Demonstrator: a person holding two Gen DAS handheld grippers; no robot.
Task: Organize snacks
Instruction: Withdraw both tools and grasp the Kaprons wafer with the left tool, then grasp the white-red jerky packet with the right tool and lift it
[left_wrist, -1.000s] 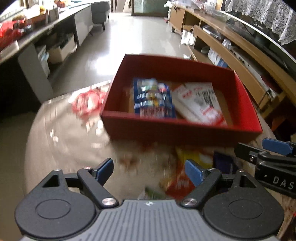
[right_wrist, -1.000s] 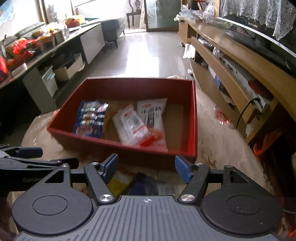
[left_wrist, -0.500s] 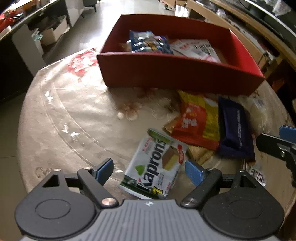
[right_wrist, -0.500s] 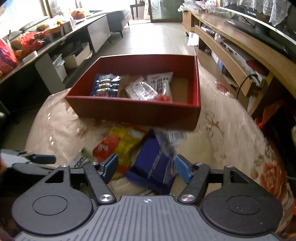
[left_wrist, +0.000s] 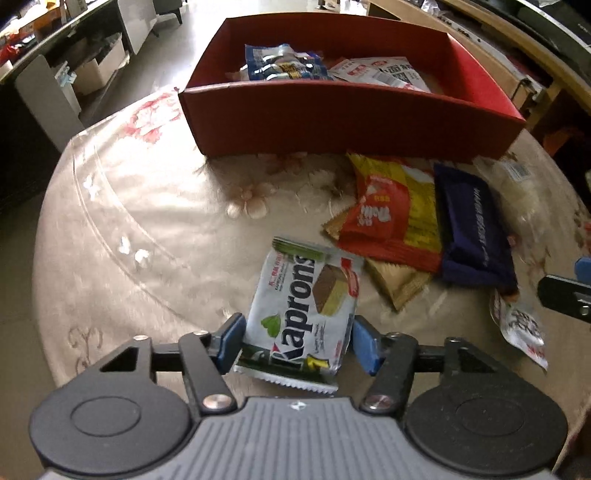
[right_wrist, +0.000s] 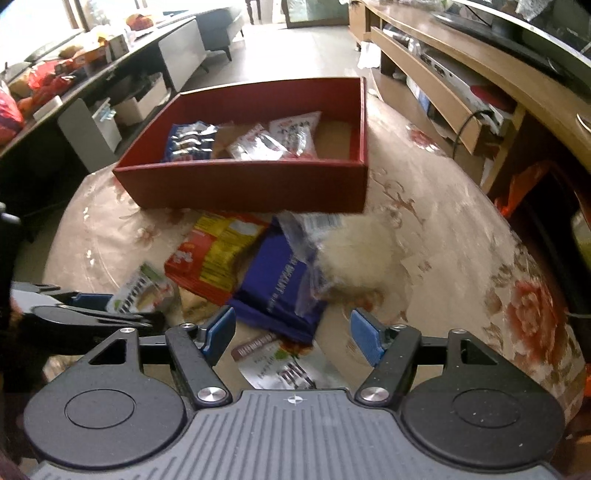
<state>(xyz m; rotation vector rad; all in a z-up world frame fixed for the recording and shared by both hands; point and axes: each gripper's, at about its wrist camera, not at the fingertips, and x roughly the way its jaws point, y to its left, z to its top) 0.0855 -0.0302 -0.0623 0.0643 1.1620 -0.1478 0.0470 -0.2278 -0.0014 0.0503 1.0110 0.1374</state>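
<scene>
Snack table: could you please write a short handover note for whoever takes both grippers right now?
Left gripper: jaws have just been closing on the Kaprons wafer pack, pads at its edges; pack lies on the table.
Right gripper: open, empty, above the silver sachet.
Done: blue packet and two white packets in the red box.
Left: wafer pack, red-yellow bag, dark blue pack, clear bag, tan packet, sachet, all outside the box.

The left gripper (left_wrist: 297, 345) has come down from facing the red box (left_wrist: 351, 122) to the table's near edge, and its jaws have just been closing around the Kaprons wafer pack (left_wrist: 303, 310), pads now against its sides.
</scene>
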